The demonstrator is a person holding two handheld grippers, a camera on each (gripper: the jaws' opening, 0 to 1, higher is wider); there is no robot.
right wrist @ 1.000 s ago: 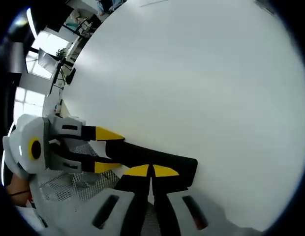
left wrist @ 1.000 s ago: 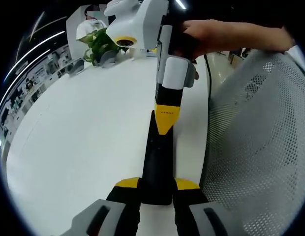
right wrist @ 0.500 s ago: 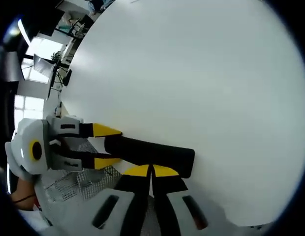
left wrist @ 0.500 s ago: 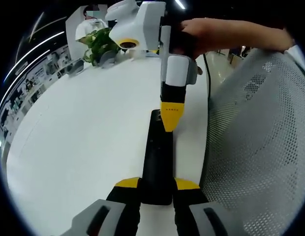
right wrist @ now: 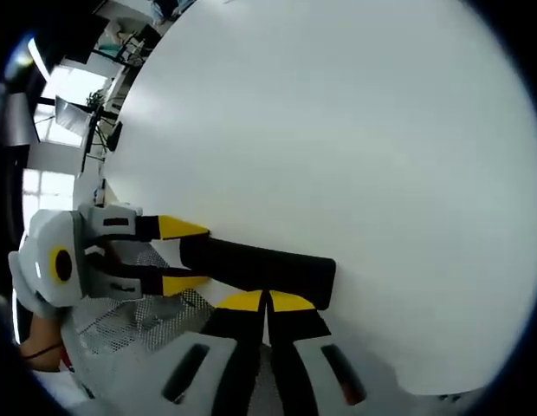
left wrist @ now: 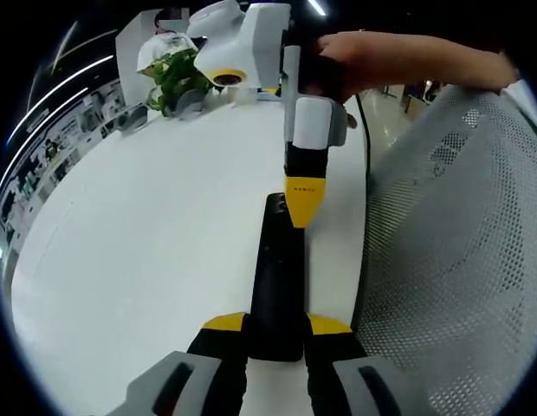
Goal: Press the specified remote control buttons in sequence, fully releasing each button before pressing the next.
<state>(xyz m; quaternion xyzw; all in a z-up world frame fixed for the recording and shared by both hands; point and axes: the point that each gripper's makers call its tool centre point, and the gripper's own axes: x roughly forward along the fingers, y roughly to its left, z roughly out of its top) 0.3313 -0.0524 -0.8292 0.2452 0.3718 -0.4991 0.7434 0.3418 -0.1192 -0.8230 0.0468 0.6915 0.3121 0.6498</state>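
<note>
- Left hand-held gripper (left wrist: 275, 334): in the left gripper view its two yellow-tipped jaws rise from the bottom and clamp the near end of the remote control (left wrist: 277, 282) between them. In the right gripper view the same gripper (right wrist: 184, 256) enters from the left, its jaws set on either side of the remote's end.
- Remote control (right wrist: 255, 267): a long black bar lying flat on the white counter (left wrist: 147, 243), close to the counter edge that borders the mesh chair back (left wrist: 459, 251). Individual buttons cannot be made out.
- Right hand-held gripper (left wrist: 301, 201): in the left gripper view it comes down from the top, held by a person's hand (left wrist: 381, 61). Its yellow tip stands over the far end of the remote; whether it touches the surface cannot be told. In the right gripper view this gripper (right wrist: 267, 301) rises from the bottom with its yellow tips closed together, no gap between them, holding nothing, just beside the long side of the remote.
- Plant pot (left wrist: 192, 101): stands at the far edge of the counter and contains a green leafy plant (left wrist: 175, 74).
- Mesh chair back: white perforated surface along the right side of the left gripper view, beside the counter edge; a mesh surface (right wrist: 139, 325) also shows under the left gripper in the right gripper view.
</note>
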